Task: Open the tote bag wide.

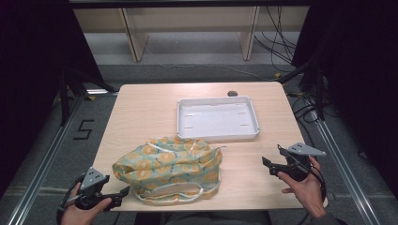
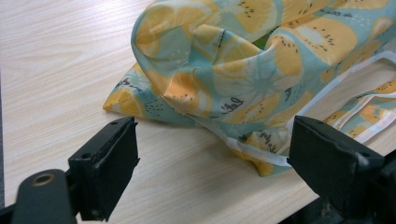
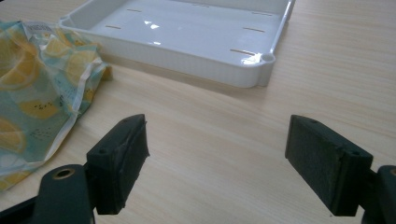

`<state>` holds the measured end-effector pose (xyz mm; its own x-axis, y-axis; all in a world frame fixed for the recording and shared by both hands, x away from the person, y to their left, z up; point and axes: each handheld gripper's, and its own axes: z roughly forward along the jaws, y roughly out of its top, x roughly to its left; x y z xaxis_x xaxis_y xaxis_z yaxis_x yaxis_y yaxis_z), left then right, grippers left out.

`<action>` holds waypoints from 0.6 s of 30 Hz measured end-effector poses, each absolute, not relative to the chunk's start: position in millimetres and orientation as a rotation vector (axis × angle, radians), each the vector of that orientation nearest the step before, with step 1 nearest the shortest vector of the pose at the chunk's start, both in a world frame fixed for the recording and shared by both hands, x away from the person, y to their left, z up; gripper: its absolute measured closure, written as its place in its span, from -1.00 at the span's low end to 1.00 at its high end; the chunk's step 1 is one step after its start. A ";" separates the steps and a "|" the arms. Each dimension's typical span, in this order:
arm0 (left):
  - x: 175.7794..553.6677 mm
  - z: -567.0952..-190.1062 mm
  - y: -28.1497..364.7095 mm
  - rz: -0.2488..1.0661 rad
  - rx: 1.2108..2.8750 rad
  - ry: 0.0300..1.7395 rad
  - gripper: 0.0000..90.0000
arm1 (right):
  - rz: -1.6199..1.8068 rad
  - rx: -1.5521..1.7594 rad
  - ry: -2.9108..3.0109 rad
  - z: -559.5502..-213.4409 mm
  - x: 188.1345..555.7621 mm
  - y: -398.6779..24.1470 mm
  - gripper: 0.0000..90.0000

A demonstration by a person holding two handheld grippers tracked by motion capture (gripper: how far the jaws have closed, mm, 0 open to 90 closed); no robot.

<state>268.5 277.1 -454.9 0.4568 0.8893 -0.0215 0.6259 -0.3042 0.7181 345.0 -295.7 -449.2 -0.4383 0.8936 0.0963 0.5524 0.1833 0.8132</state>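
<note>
A crumpled cloth bag [image 1: 170, 168] printed with yellow lemon slices on pale blue, with white trim, lies on the near half of the wooden table [image 1: 141, 108]. My left gripper [image 1: 119, 196] is at the table's near left corner, open, jaws aimed at the bag's edge [image 2: 243, 93] with nothing between them. My right gripper [image 1: 271, 161] is held at the near right, open over bare wood. In the right gripper view the bag [image 3: 32, 79] lies to the left and a white tray [image 3: 187, 32] ahead.
The white rectangular tray [image 1: 218, 136] sits empty at the table's centre right. A small dark round object [image 1: 232, 93] rests at the far edge. Metal frame rails run along both sides of the table, and cables lie on the floor behind.
</note>
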 end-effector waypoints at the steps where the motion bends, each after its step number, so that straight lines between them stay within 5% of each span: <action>1: 268.7 -454.4 277.2 0.512 2.050 1.252 -0.66 | 1.150 1.326 2.078 -449.8 347.0 -296.9 -0.53; 18: 269.5 -454.9 275.7 0.511 2.079 1.234 -0.66 | 1.214 1.186 2.216 -457.1 363.0 -273.9 -0.58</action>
<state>269.5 275.7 -454.9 0.4788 0.8779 0.0002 0.6206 -0.3386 0.7073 363.0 -273.9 -457.1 -0.5893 0.8033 0.0858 0.5047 0.2831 0.8156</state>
